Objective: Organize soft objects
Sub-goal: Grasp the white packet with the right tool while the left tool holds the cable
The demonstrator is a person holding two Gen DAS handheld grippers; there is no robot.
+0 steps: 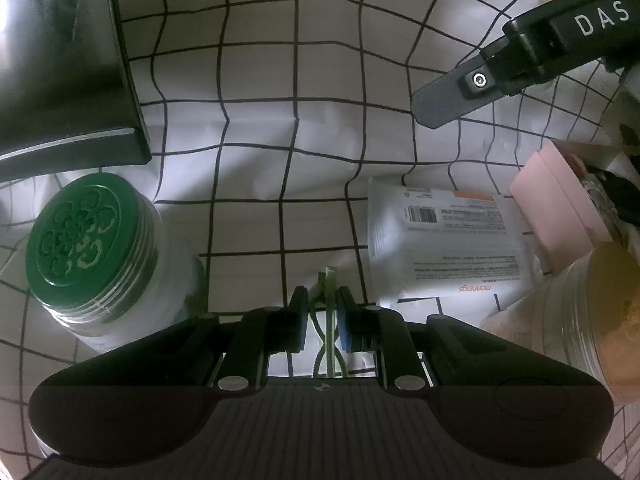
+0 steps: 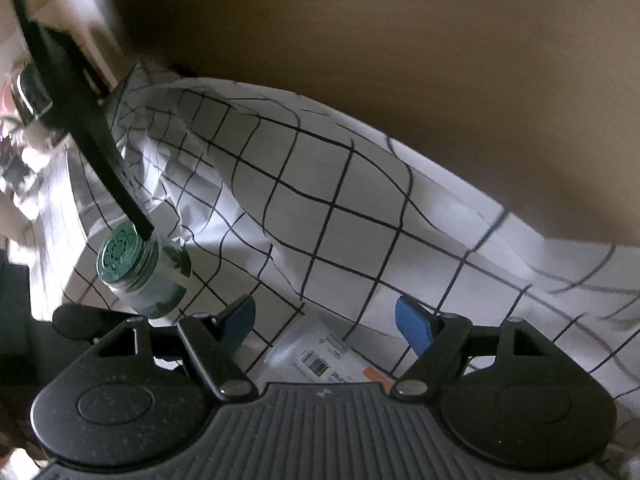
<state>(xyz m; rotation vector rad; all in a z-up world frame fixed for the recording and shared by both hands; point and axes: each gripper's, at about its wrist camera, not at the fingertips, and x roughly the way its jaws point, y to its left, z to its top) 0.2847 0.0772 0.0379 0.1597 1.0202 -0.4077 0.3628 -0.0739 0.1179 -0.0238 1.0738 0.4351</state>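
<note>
- The left gripper (image 1: 323, 304) is sitting at 6 o'clock in its own view, its jaws nearly together and pinching something thin, pale green and stringy (image 1: 329, 280); what that item is, I cannot tell.
- The step in hand is looking like a carry: 1 small soft piece being held over the checked cloth (image 1: 256, 92), with no drop-off place showing.
- To the left, at 8 o'clock, a green-lidded jar (image 1: 94, 240) is lying on the cloth; a dark box (image 1: 64, 60) is sitting at 10 o'clock.
- At 3 o'clock the white soft packet (image 1: 444, 240), printed with a barcode, is lying flat on the cloth, looking slack and creased, beside pink pads (image 1: 556, 208).
- The right gripper (image 2: 325, 322) is hanging with its blue pads (image 2: 414, 326) wide apart, holding nothing, just above that packet (image 2: 320, 354) at 6 o'clock.
- The next move is probably calling for lowering onto the packet and closing gently.
</note>
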